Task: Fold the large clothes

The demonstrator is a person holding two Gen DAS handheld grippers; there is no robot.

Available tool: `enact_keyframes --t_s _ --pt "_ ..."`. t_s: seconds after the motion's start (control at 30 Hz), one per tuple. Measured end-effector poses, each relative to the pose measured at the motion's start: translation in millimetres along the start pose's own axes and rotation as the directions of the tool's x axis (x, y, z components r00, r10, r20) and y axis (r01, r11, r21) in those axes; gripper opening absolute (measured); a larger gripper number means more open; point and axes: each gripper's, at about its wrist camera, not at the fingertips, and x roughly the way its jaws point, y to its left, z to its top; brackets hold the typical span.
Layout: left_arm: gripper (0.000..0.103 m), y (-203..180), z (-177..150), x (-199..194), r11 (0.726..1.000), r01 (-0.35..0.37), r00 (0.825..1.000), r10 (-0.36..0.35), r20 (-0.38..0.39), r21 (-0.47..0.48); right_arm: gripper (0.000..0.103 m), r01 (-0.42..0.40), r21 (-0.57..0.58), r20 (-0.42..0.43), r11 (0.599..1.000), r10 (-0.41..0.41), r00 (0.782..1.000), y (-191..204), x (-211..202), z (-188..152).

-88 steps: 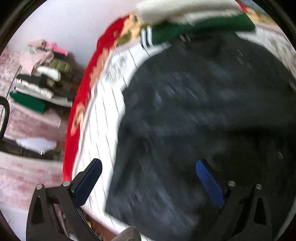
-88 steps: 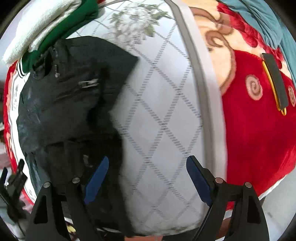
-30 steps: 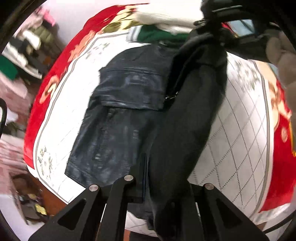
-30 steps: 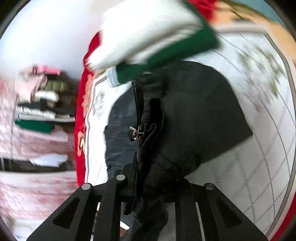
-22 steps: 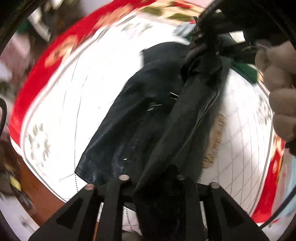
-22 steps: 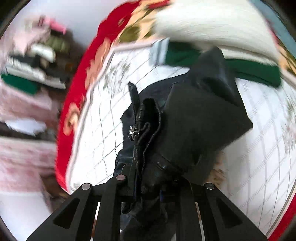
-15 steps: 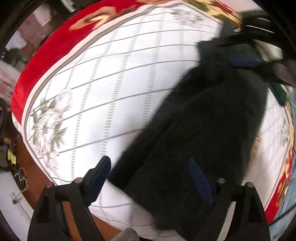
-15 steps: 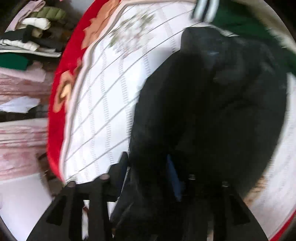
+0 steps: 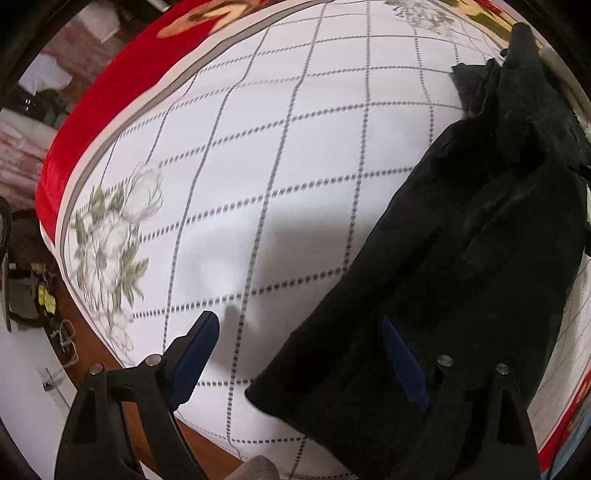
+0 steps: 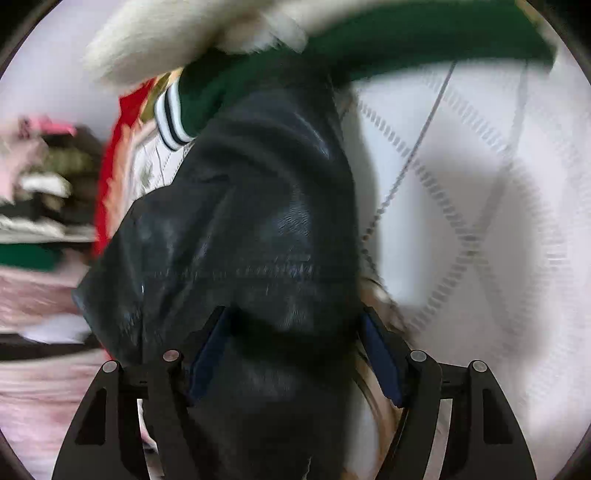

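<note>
A black leather jacket [image 9: 461, 258] lies folded lengthwise on the white quilted bed cover [image 9: 258, 129], running from near right to far right in the left wrist view. My left gripper [image 9: 299, 354] is open and empty, hovering over the jacket's near left edge. In the right wrist view the jacket [image 10: 251, 221] fills the middle, its shiny side up. My right gripper [image 10: 295, 354] is open just above it, with the jacket lying between and under the fingers. The view is blurred.
A stack of folded clothes, white [image 10: 177, 33] over green [image 10: 369, 44], sits at the far end of the bed. The red blanket border [image 9: 92, 110] runs along the bed edge. A shelf of clothes [image 10: 40, 192] stands at left. The floor [image 9: 48, 295] lies beyond the near edge.
Both grippers were shut on the jacket, lifted it and swung it over. Both have since opened and let it go; it now lies folded on the bed.
</note>
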Motion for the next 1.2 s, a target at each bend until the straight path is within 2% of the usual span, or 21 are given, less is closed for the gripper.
enact_keyframes --t_s 0.07,0.1,0.17,0.2,0.27,0.33,0.4,0.43,0.5,0.57,0.63,0.73,0.77,0.8,0.87,0.97,1.0,1.03,1.07,1.13,1.2 --pt "0.088 -11 3 -8 0.999 -0.028 0.999 0.027 0.033 0.043 0.068 -0.007 -0.011 0.057 1.000 0.008 0.998 -1 -5 -3" --pt "0.088 -16 5 -11 0.997 -0.042 0.998 0.039 0.046 0.059 0.053 -0.009 -0.028 0.074 1.000 0.011 0.997 -1 -9 -7" --pt "0.088 -22 5 -20 0.994 -0.067 0.995 0.060 0.073 0.091 0.036 -0.049 -0.008 0.083 0.999 0.049 0.995 -6 -22 -15" --pt "0.088 -24 5 -24 0.992 -0.070 0.995 0.062 0.077 0.101 0.031 -0.066 0.022 0.088 0.998 0.064 0.994 -9 -30 -21" --pt "0.088 -29 0 -34 0.989 -0.075 0.995 0.065 0.080 0.126 0.028 -0.055 0.089 0.101 0.994 0.046 0.994 -24 -52 -39" --pt "0.088 -34 -4 -44 0.985 -0.082 0.993 0.068 0.092 0.152 0.028 -0.010 0.162 0.118 0.987 -0.009 0.993 -44 -81 -66" --pt "0.088 -36 -10 -59 0.976 -0.103 0.990 0.082 0.112 0.191 0.029 0.081 0.259 0.102 0.963 -0.110 0.989 -75 -113 -101" --pt "0.088 -39 -13 -62 0.972 -0.114 0.989 0.090 0.121 0.204 0.032 0.138 0.276 0.067 0.951 -0.162 0.984 -86 -122 -115" --pt "0.088 -41 -17 -68 0.968 -0.113 0.988 0.086 0.126 0.223 0.053 0.249 0.308 -0.052 0.918 -0.245 0.968 -114 -137 -137" --pt "0.088 -45 -23 -70 0.967 -0.100 0.990 0.074 0.116 0.234 0.057 0.286 0.343 -0.128 0.895 -0.257 0.958 -133 -148 -153" --pt "0.088 -52 -30 -71 0.966 -0.083 0.992 0.058 0.108 0.244 0.057 0.335 0.311 -0.134 0.890 -0.308 0.942 -136 -171 -161" --pt "0.088 -70 -36 -71 0.965 -0.055 0.995 0.032 0.091 0.256 0.057 0.401 0.195 -0.084 0.895 -0.392 0.916 -112 -201 -165" --pt "0.088 -79 -33 -67 0.966 -0.036 0.996 0.012 0.093 0.257 0.057 0.396 0.167 -0.069 0.903 -0.390 0.918 -102 -203 -164" --pt "0.088 -87 -32 -67 0.966 -0.030 0.995 0.004 0.100 0.257 0.057 0.362 0.119 -0.053 0.924 -0.358 0.932 -86 -205 -160" --pt "0.088 -104 -21 -54 0.964 -0.044 0.993 0.013 0.117 0.262 0.057 0.275 0.037 -0.055 0.961 -0.273 0.961 -59 -192 -152" --pt "0.088 -120 3 -19 0.957 -0.122 0.987 0.089 0.132 0.263 0.055 0.208 -0.095 -0.097 0.974 -0.217 0.971 -21 -143 -124" --pt "0.088 -120 11 -6 0.958 -0.134 0.987 0.104 0.125 0.254 0.042 0.195 -0.121 -0.104 0.973 -0.207 0.973 -9 -123 -113" --pt "0.090 -117 18 8 0.959 -0.144 0.987 0.122 0.103 0.245 0.034 0.193 -0.134 -0.103 0.972 -0.207 0.973 -2 -108 -105" --pt "0.092 -112 25 18 0.967 -0.117 0.992 0.104 0.068 0.227 0.028 0.207 -0.151 -0.099 0.966 -0.223 0.970 5 -88 -93" --pt "0.094 -100 32 20 0.979 -0.064 0.996 0.051 0.073 0.193 0.028 0.299 -0.195 -0.083 0.934 -0.319 0.944 9 -55 -83" --pt "0.094 -81 34 6 0.987 -0.055 0.995 0.042 0.088 0.154 0.028 0.317 -0.132 -0.090 0.939 -0.330 0.940 3 -33 -72"
